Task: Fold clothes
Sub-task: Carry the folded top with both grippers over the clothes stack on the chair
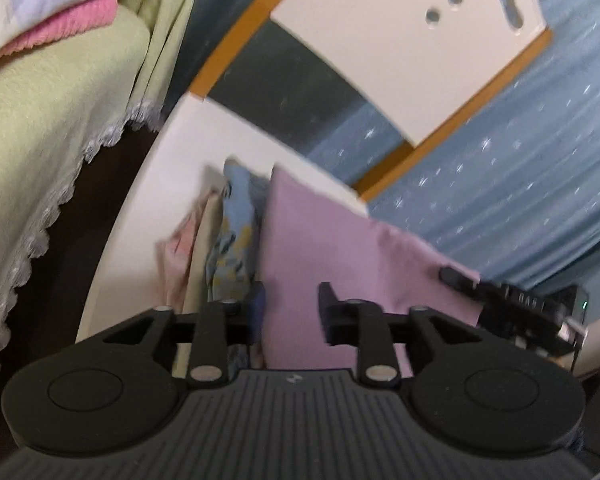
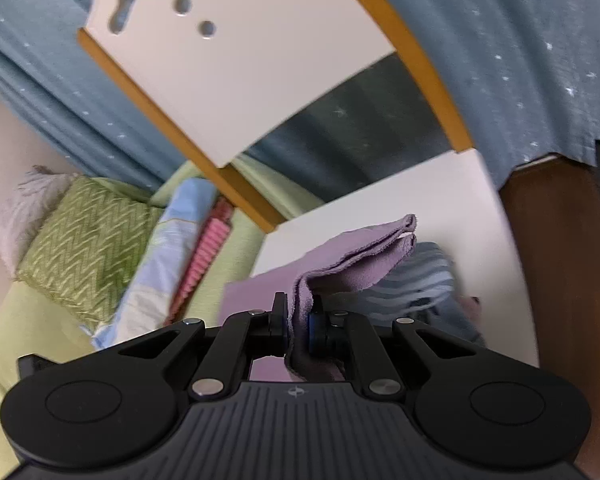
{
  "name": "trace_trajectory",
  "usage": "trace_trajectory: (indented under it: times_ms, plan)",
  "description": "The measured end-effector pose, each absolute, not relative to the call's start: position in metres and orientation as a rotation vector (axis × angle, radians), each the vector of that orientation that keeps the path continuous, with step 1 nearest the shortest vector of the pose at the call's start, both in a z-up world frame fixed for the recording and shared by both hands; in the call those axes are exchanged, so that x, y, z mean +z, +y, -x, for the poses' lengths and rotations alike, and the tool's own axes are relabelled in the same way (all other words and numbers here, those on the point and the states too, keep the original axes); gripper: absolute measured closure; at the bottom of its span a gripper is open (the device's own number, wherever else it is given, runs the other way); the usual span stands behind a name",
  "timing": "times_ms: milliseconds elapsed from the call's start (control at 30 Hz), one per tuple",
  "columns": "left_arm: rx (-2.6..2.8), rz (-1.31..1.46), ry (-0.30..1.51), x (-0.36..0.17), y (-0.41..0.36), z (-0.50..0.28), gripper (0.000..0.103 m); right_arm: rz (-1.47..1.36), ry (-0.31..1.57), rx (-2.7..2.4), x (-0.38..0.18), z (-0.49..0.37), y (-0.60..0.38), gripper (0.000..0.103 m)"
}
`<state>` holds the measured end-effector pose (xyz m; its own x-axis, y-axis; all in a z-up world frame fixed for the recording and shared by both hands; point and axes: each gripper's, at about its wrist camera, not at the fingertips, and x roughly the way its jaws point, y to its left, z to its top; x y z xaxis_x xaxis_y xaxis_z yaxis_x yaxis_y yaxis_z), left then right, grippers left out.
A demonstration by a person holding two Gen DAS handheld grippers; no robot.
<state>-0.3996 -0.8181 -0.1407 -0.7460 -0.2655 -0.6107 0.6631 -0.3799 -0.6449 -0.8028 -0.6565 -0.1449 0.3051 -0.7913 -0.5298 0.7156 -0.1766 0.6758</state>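
A lilac cloth (image 1: 324,248) lies folded on the white chair seat (image 1: 172,184). My left gripper (image 1: 290,306) is open, its fingers spread over the cloth's near edge, holding nothing. My right gripper (image 2: 298,322) is shut on a bunched fold of the lilac cloth (image 2: 356,256) and holds it lifted off the seat. The right gripper (image 1: 460,280) also shows in the left wrist view at the cloth's right corner. A blue patterned garment (image 1: 236,240) and a pink-cream one (image 1: 184,252) lie beside the lilac cloth. A blue striped garment (image 2: 424,280) lies behind the fold.
The white chair back (image 2: 236,72) with orange posts rises behind the seat (image 2: 440,200). A bed with a green cover (image 1: 52,128), a pink towel (image 1: 72,24) and a green zigzag pillow (image 2: 84,240) stands alongside. A blue starred curtain (image 1: 520,160) hangs behind.
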Motion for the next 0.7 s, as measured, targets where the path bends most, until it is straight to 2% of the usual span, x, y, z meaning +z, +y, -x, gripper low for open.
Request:
trace_trajectory:
  times_ms: [267,367,500,600,667,700]
  plan:
    - [-2.035,-0.518,1.510,-0.170,-0.840,0.399,0.079,-1.165,-0.107,-1.342,-0.159,0.810,-0.653,0.090]
    - [-2.024,-0.512,1.533,-0.177,-0.847,0.397,0.079,-1.177,-0.119,-1.346,-0.164,0.815,-0.653,0.090]
    - [-2.046,-0.495,1.587,-0.183,-0.853,0.397,0.071,-1.189,-0.126,-1.349,-0.169,0.820,-0.654,0.088]
    - [-2.070,-0.515,1.587,-0.186,-0.857,0.404,0.071,-1.200,-0.133,-1.350,-0.174,0.822,-0.654,0.088]
    - [-2.086,-0.520,1.585,-0.185,-0.858,0.407,0.075,-1.204,-0.137,-1.351,-0.177,0.823,-0.653,0.088]
    - [-2.097,-0.526,1.577,-0.184,-0.858,0.409,0.087,-1.205,-0.140,-1.350,-0.177,0.823,-0.653,0.088]
